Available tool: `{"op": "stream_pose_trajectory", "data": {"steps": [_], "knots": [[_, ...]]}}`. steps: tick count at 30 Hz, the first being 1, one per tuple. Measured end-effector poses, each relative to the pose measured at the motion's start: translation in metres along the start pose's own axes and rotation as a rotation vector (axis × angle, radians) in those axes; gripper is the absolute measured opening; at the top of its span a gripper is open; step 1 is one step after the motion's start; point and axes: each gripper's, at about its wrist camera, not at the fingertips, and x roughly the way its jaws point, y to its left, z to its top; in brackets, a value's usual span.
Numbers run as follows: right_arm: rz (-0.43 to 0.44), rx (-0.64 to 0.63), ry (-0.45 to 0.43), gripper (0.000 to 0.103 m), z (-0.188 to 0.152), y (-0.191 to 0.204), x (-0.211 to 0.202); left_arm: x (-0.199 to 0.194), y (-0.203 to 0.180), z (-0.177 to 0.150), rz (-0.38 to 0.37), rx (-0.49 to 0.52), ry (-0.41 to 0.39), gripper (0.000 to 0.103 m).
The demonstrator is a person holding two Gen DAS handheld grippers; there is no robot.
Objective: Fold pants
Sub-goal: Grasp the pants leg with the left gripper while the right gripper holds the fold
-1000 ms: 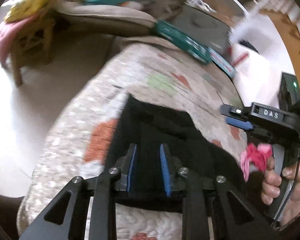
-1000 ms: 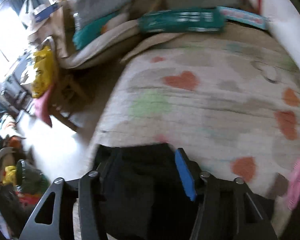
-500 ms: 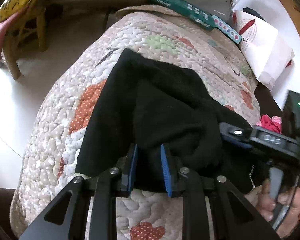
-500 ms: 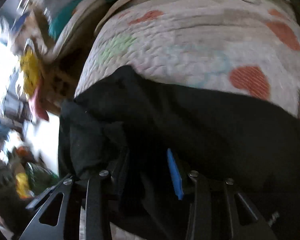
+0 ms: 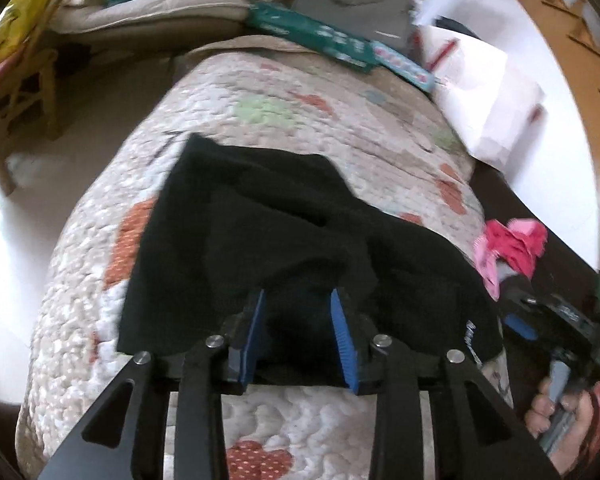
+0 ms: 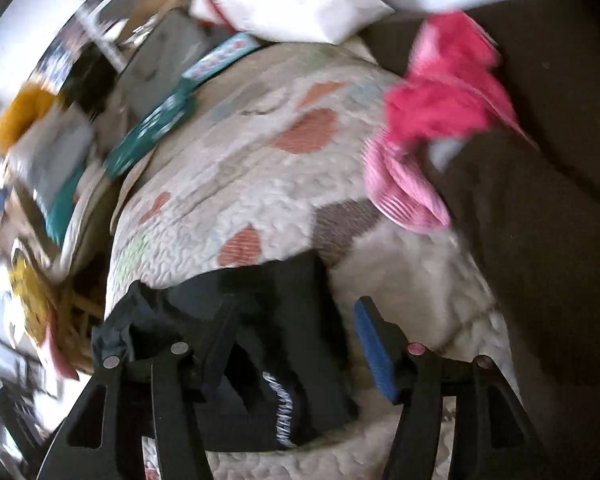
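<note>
The black fabric pants lie bunched on a cream quilted bedspread with orange and green patches, spread from the bed's left edge toward its right side, with a line of white lettering near the hem closest to the right hand.

The left hand-held gripper points steeply down at the near edge of the pants. Its jaws have just been opening and now stand at a narrow gap, the blue pads either side of a fold of black cloth. The cloth sits between them, but whether the pads still press on it cannot be told.

The right hand-held gripper also tilts down over the near right corner of the pants. Its jaws have just been opening and stand fairly wide. The blue pad of the right finger is over bare quilt, clear of the cloth, while the left finger is dark against the black fabric; nothing is clamped. In the left wrist view this tool shows at the right edge, its handle wrapped by the person's right hand, fingers curled round the trigger.

A crumpled bright pink garment lies on the quilt's far right edge, against a dark brown surface and apart from the pants.
</note>
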Motion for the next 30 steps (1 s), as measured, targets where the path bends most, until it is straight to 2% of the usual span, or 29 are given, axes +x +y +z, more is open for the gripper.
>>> {"op": "stream_pose_trajectory", "data": {"steps": [3, 6, 10, 14, 18, 21, 23, 25, 27, 30], "knots": [[-0.001, 0.067, 0.042, 0.065, -0.005, -0.016, 0.010, -0.006, -0.025, -0.009, -0.027, 0.122, -0.025, 0.040], [0.041, 0.121, 0.075, 0.065, -0.001, -0.018, 0.018, -0.008, -0.057, -0.022, -0.054, 0.252, -0.025, 0.043], [0.075, 0.139, 0.152, 0.067, 0.021, -0.011, 0.038, 0.002, -0.103, -0.037, -0.075, 0.394, 0.018, 0.043], [0.041, 0.118, 0.227, 0.067, 0.035, -0.010, 0.068, 0.022, -0.147, -0.054, -0.068, 0.506, 0.032, 0.043], [0.127, 0.122, 0.314, 0.067, 0.031, -0.011, 0.095, 0.058, -0.179, -0.068, -0.064, 0.593, 0.094, 0.043], [0.193, 0.135, 0.319, 0.068, 0.027, -0.015, 0.102, 0.082, -0.202, -0.082, -0.039, 0.703, 0.118, 0.043], [0.250, 0.154, 0.330, 0.062, 0.027, -0.020, 0.104, 0.094, -0.213, -0.088, 0.004, 0.759, 0.113, 0.043], [0.274, 0.185, 0.340, 0.038, 0.026, -0.025, 0.105, 0.107, -0.217, -0.088, 0.040, 0.767, 0.125, 0.039], [0.313, 0.231, 0.364, 0.024, 0.024, -0.032, 0.107, 0.110, -0.215, -0.081, 0.027, 0.716, 0.145, 0.027], [0.370, 0.277, 0.368, 0.013, 0.022, -0.035, 0.101, 0.106, -0.213, -0.073, 0.009, 0.662, 0.162, 0.015]]}}
